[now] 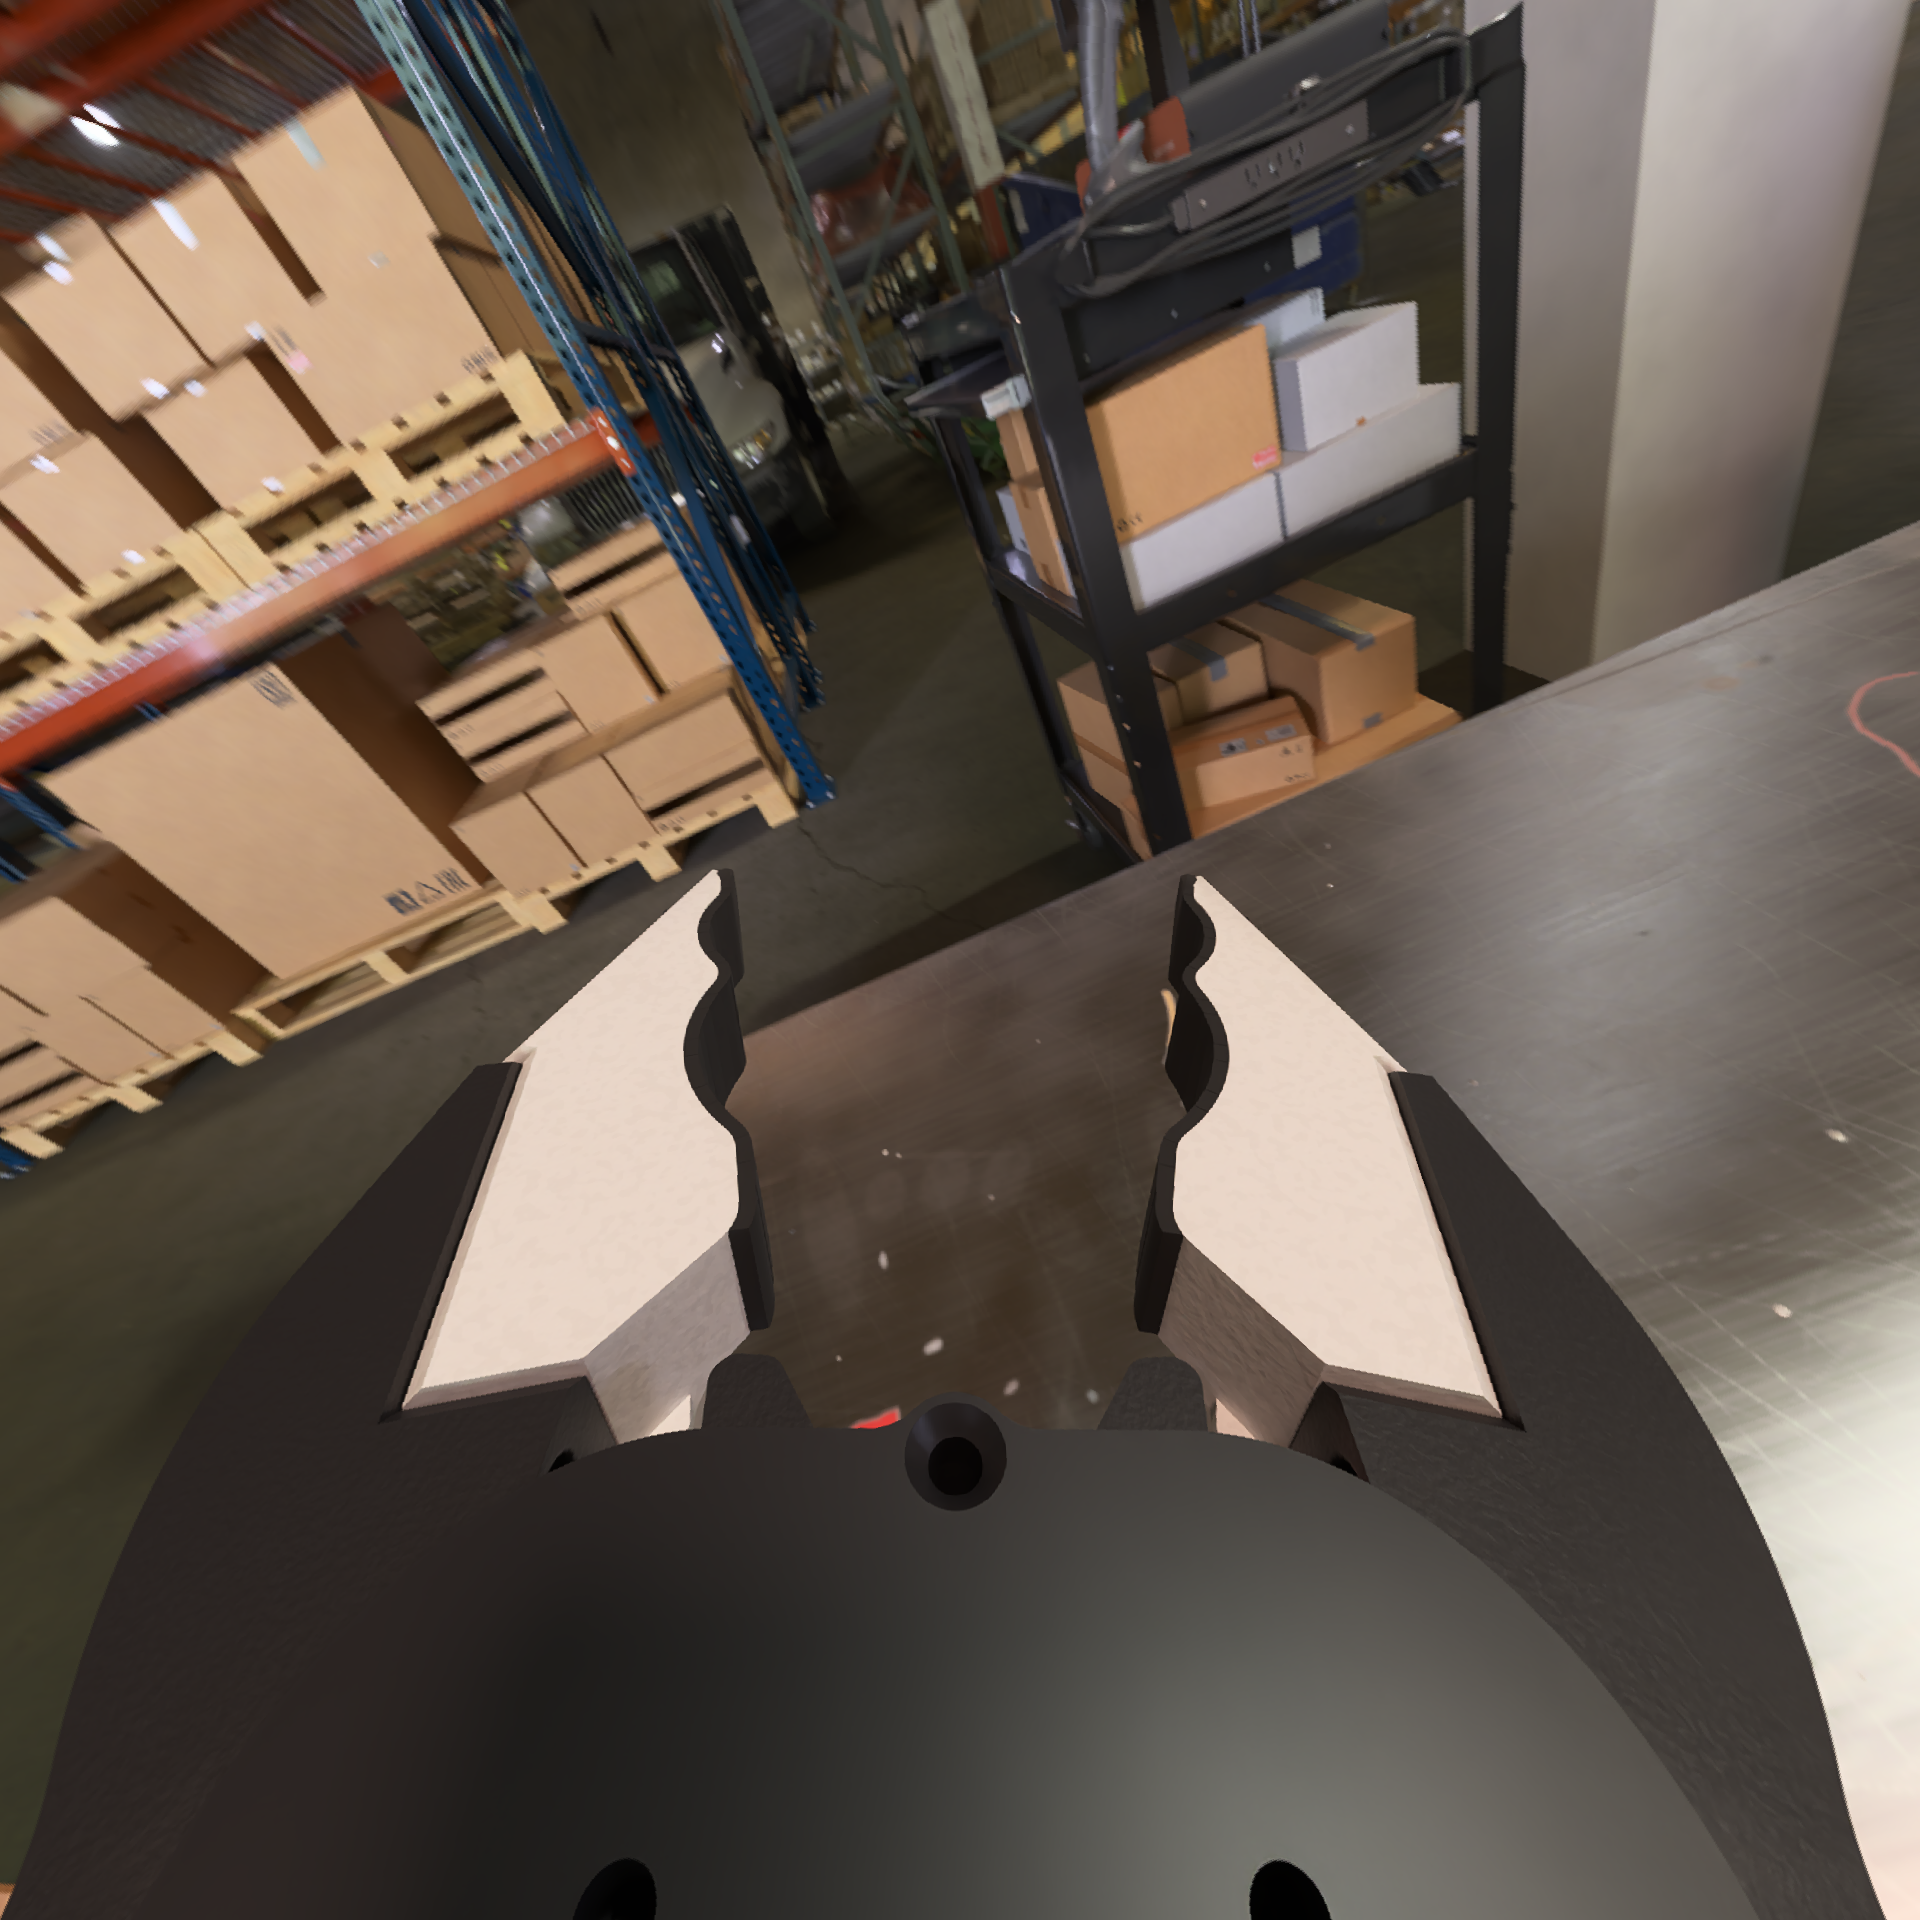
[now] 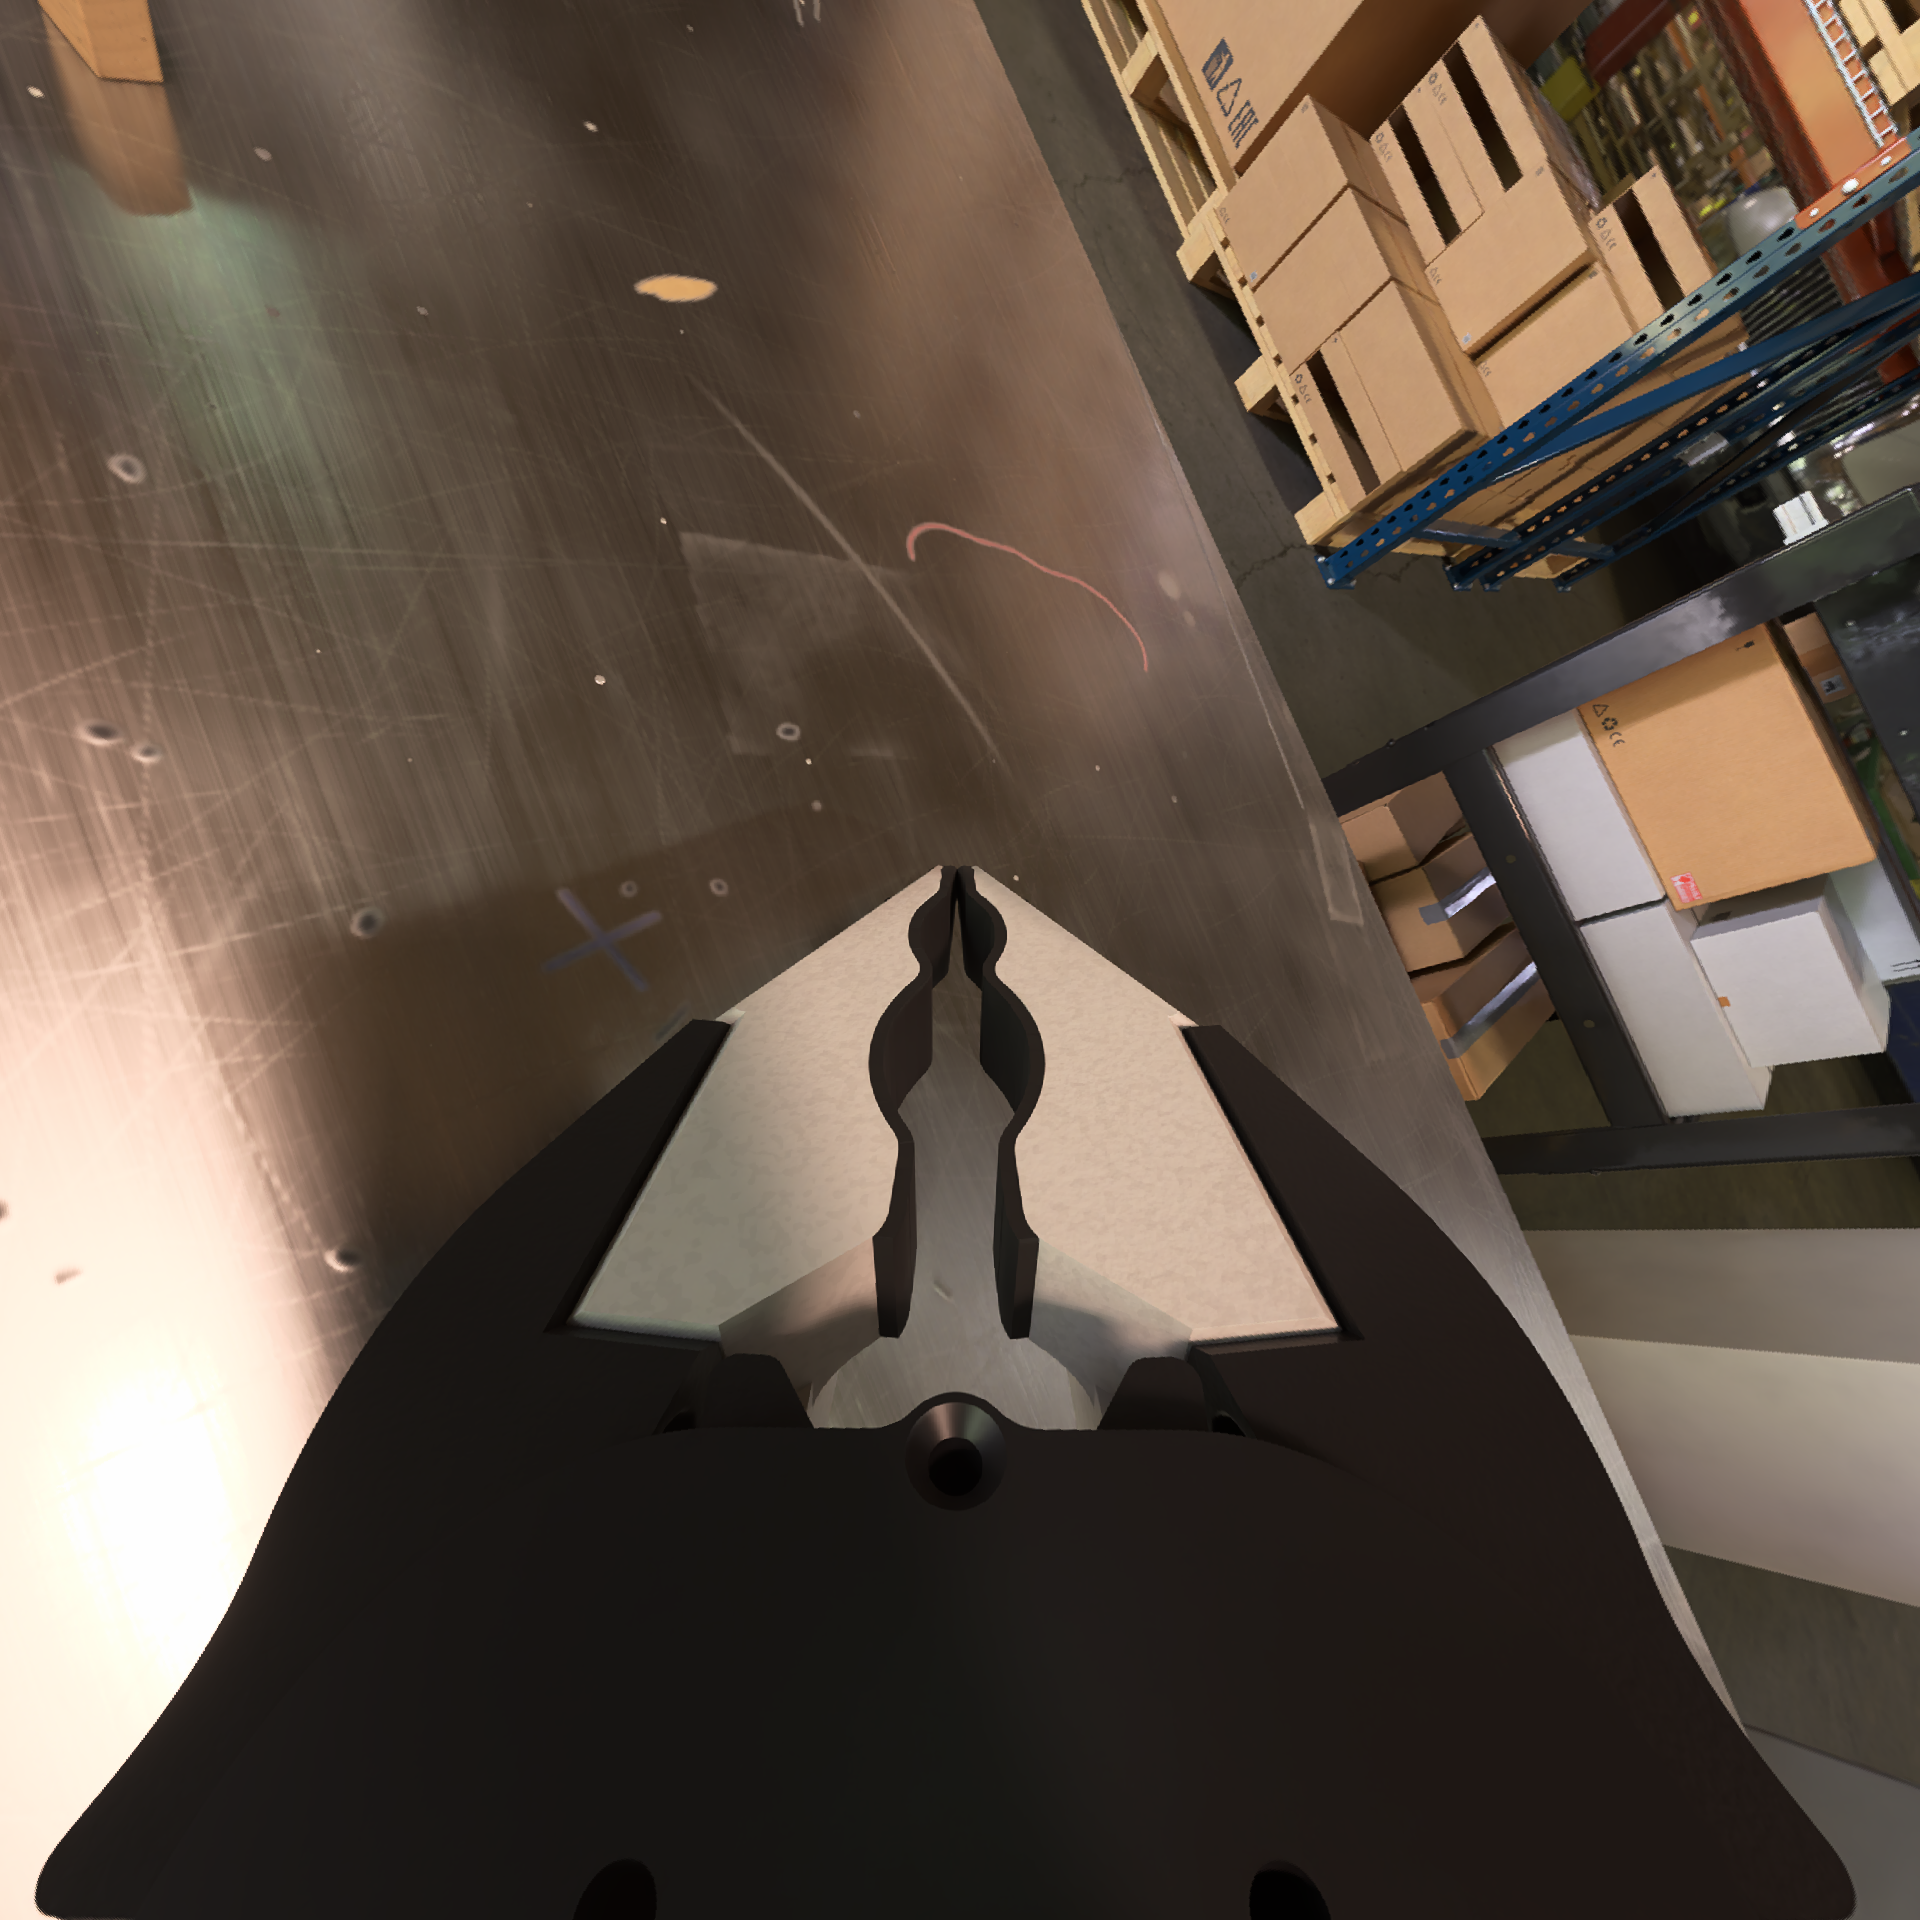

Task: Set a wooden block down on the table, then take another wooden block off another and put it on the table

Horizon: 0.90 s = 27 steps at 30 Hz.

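The left gripper [image 1: 956, 914] hung over the near edge of the scratched metal table [image 1: 1558, 987] with its jaws spread wide and nothing between them; a black shelving unit [image 1: 1236, 623] of cardboard and white boxes stood beyond. The right gripper [image 2: 956, 878] had its fingertips pressed together, empty, above the table; a wooden block [image 2: 109, 42] rested on the table far off, at the upper-left corner of the right wrist view.

The scratched grey metal table [image 2: 436, 582] carries one light wooden block [image 2: 109, 42] at its far left corner, well apart from a curved red mark [image 2: 1039, 582].
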Tool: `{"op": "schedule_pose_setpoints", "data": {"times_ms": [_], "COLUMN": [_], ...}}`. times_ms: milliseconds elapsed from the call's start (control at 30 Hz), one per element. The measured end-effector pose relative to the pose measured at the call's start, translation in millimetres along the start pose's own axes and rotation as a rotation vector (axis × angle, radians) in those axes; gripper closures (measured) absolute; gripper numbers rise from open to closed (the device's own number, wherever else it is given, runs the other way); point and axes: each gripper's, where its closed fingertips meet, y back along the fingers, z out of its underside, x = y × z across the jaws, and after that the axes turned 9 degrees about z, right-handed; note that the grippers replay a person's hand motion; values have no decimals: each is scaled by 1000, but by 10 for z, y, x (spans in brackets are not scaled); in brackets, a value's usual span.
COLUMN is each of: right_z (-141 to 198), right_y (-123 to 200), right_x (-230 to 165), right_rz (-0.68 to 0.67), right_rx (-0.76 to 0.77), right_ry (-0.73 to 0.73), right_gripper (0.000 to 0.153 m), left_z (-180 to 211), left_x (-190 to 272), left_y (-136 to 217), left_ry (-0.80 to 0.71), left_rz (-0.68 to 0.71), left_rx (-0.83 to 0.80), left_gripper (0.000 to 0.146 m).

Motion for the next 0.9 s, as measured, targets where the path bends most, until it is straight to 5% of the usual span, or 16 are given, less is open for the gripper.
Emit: {"op": "schedule_pose_setpoints", "data": {"times_ms": [567,800,900], "right_z": [0,7,-3], "right_y": [15,3,4], "right_x": [-40,-35,-25], "right_rz": [-91,-124,-68], "right_rx": [-9,-25,-16], "right_ry": [-68,-113,-67], "right_gripper": [153,153,153], "left_z": [-182,-147,-195], "left_x": [-505,-578,-475], "left_y": [335,507,483], "left_ry": [114,219,226], "left_rz": [-123,-44,100], "left_rx": [161,176,137], "left_gripper": [94,110,119]}}
